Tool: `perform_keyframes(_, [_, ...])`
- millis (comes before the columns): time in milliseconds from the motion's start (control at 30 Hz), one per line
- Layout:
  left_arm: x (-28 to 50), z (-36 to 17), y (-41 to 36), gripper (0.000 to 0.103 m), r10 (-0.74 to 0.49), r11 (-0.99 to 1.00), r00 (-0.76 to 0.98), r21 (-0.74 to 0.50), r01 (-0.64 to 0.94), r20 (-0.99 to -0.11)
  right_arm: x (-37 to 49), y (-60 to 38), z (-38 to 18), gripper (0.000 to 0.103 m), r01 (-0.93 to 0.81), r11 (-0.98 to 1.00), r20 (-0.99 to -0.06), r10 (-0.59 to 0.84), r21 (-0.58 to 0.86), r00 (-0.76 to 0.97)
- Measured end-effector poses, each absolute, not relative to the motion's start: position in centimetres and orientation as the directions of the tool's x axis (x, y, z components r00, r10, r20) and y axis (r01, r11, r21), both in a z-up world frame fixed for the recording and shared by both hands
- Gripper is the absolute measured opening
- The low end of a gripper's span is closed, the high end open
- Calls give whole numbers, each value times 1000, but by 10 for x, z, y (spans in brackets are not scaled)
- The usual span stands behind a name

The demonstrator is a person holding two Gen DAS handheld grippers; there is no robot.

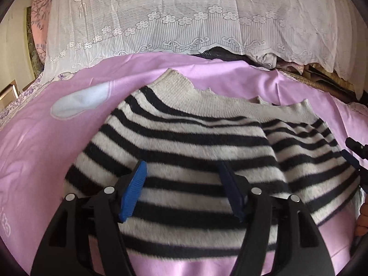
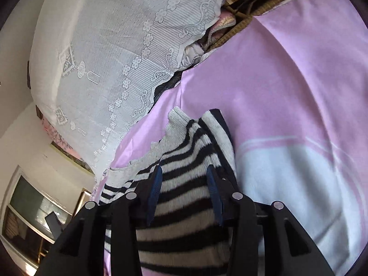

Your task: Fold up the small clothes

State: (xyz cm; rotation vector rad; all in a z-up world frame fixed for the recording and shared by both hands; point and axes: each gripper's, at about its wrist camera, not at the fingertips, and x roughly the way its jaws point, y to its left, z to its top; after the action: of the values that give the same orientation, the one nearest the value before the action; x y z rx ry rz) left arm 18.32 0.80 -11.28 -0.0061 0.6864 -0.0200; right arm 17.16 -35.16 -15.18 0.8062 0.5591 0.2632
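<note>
A black-and-white striped sweater (image 1: pixel 184 138) lies folded on a pink bedsheet (image 1: pixel 46 149), its ribbed white hem at the far side. My left gripper (image 1: pixel 182 164) hovers over the sweater's middle with its blue pads wide apart, open and pinching nothing. In the right wrist view the same sweater (image 2: pixel 184 149) runs under and between the fingers of my right gripper (image 2: pixel 184 168). Its jaws stand partly apart, open, and the cloth spreads out past both pads. The right gripper's tip (image 1: pixel 354 154) also shows at the sweater's right edge, with a hand (image 1: pixel 363 218) below it.
A white lace cloth (image 1: pixel 184 23) hangs over stacked bedding behind the sheet, with dark and brown clutter (image 1: pixel 299 69) under its right end. A pale blue patch (image 1: pixel 78 103) is printed on the sheet at the left. The pink sheet (image 2: pixel 287 80) stretches right of the sweater. A window (image 2: pixel 34 207) is at the far left.
</note>
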Motion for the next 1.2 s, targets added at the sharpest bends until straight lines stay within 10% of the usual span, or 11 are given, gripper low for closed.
perform_keyframes(167, [155,-113,3,66,-16,1000,775,-27,-1,-632,144,-359,-156,43,15,654,-366,405,756,838])
perform_keyframes(200, [149,-113,2,67,-16,1000,777,-30,-4,-629,141,-361,-158,57,47,656,-391,389,753,834])
perform_keyframes(700, [114,-124,-22,70,-237,965,710,-247,90,-663,84,-348,-163,57,38,695,-455,428,718,781])
perform_keyframes(1033, [153,-132,-47,80,-119,983,697,-184,-19,-707,122,-332,-160,59,102,732,-518,369,673,772])
perform_keyframes(1200, [147,-117,-35,67,-136,963,743,-263,-56,-655,143,-324,-157,60,145,742,-541,327,655,775])
